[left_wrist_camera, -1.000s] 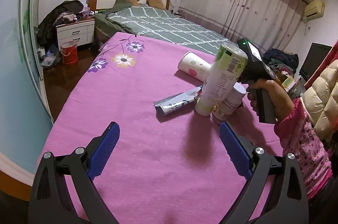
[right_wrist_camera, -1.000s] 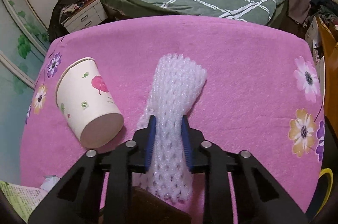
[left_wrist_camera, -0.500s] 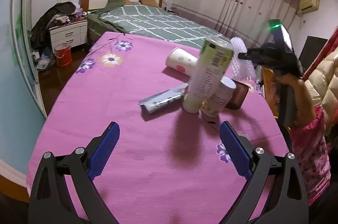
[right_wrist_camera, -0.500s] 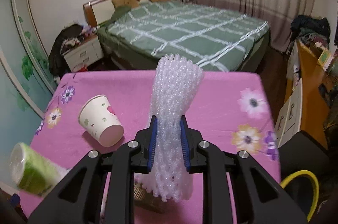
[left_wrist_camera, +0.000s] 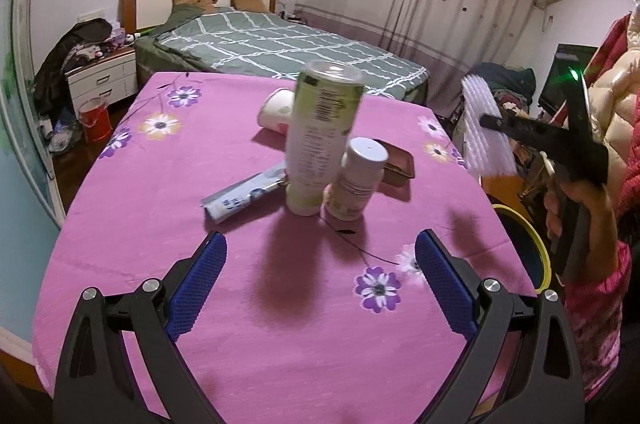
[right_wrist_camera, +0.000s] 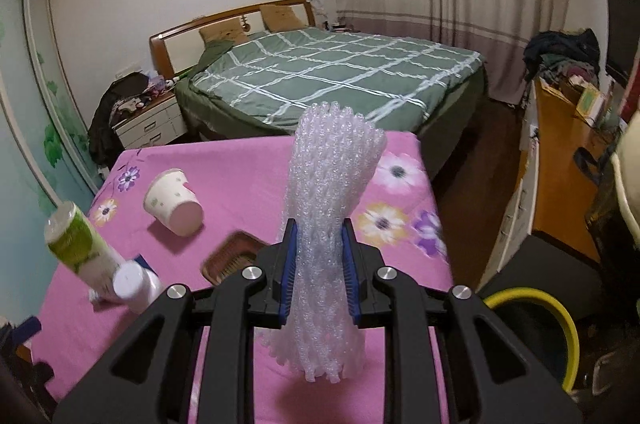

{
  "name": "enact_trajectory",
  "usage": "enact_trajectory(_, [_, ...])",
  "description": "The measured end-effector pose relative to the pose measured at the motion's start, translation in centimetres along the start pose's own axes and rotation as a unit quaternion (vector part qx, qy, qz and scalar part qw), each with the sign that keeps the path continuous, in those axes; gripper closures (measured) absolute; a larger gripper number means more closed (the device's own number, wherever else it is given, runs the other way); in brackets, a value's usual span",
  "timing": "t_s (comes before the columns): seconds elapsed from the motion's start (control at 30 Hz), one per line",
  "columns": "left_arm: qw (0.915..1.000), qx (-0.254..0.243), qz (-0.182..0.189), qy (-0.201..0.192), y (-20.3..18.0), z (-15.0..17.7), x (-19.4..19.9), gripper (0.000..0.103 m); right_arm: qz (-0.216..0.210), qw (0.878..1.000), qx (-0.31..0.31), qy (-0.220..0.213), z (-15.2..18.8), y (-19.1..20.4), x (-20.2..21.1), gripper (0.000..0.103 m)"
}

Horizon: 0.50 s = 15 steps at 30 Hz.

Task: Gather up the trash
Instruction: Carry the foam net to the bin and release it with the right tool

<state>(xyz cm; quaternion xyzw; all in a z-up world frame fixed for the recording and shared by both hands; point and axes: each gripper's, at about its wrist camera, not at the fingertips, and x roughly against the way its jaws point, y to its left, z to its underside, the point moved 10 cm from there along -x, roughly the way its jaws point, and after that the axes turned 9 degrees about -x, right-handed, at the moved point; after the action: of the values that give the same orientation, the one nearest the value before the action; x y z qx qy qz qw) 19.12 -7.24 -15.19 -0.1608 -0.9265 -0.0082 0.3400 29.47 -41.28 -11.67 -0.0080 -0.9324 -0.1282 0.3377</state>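
My right gripper (right_wrist_camera: 319, 256) is shut on a white foam net sleeve (right_wrist_camera: 332, 184), lifted above the pink table; in the left wrist view the sleeve (left_wrist_camera: 486, 128) hangs past the table's right edge over the yellow-rimmed bin (left_wrist_camera: 528, 248). My left gripper (left_wrist_camera: 320, 280) stands open over the near part of the table with nothing between its fingers. On the pink tablecloth (left_wrist_camera: 180, 192) stand a tall green-and-white bottle (left_wrist_camera: 320, 140) and a small white bottle (left_wrist_camera: 356, 184). A flattened wrapper (left_wrist_camera: 244, 196), a brown tray (left_wrist_camera: 396, 164) and a tipped paper cup (right_wrist_camera: 174, 196) lie around them.
The yellow-rimmed bin (right_wrist_camera: 536, 332) sits on the floor off the table's right edge. A green checked bed (right_wrist_camera: 340, 72) lies behind the table, a nightstand (left_wrist_camera: 100, 80) and red bucket (left_wrist_camera: 94, 118) to the left. A person's hand and pink sleeve (left_wrist_camera: 596, 288) hold the right gripper.
The right gripper has lifted the foam sleeve off the table and carried it to the right, towards the bin. The left gripper has shifted, so the bottles now sit nearer the middle of its view.
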Motion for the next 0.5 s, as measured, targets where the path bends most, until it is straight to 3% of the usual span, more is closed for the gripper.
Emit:
enact_trajectory(0.37, [0.9998, -0.014, 0.008, 0.011, -1.6, -0.3, -1.3, 0.009, 0.094, 0.989, -0.110, 0.016, 6.1, -15.4, 2.2, 0.081])
enact_trajectory(0.5, [0.9998, -0.016, 0.007, 0.010, -1.8, -0.6, -1.6, 0.009, 0.126, 0.982, -0.140, 0.026, 8.0, -19.3, 2.2, 0.073])
